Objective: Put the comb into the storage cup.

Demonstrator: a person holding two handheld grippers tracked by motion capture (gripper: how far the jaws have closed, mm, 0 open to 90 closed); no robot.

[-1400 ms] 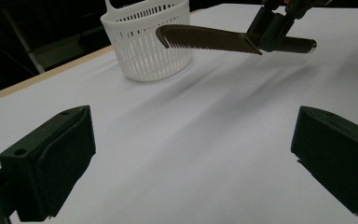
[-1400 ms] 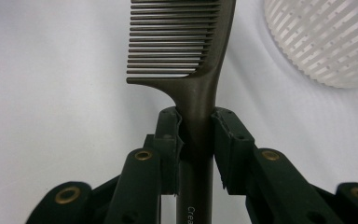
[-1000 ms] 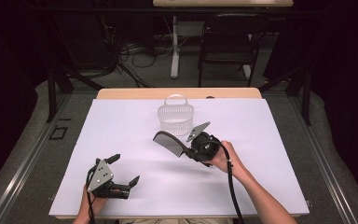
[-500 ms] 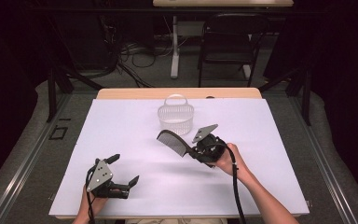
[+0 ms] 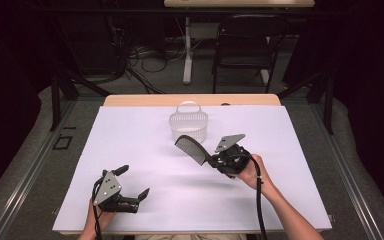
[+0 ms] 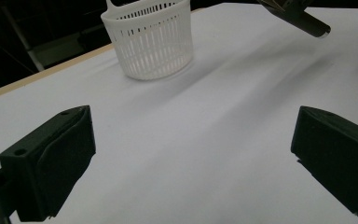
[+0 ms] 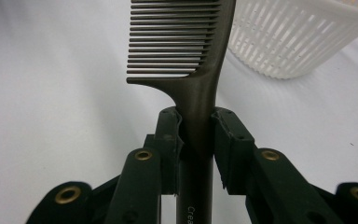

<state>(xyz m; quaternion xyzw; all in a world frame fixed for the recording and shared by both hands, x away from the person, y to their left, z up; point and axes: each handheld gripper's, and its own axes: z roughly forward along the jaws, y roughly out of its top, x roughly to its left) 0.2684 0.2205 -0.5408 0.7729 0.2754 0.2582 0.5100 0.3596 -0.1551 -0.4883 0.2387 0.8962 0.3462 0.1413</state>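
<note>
Holding the dark plastic wide-tooth comb by its handle, my right gripper hangs near the surface's far edge; with the comb jutting forward (long lever), it could knock the white slatted plastic basket. Left gripper fingers gape wide, empty.

Left tongs rest low at the near left with jaws spread wide and nothing between them, while the right tongs, raised and angled toward centre, are clamped tight with the right hand behind.
</note>
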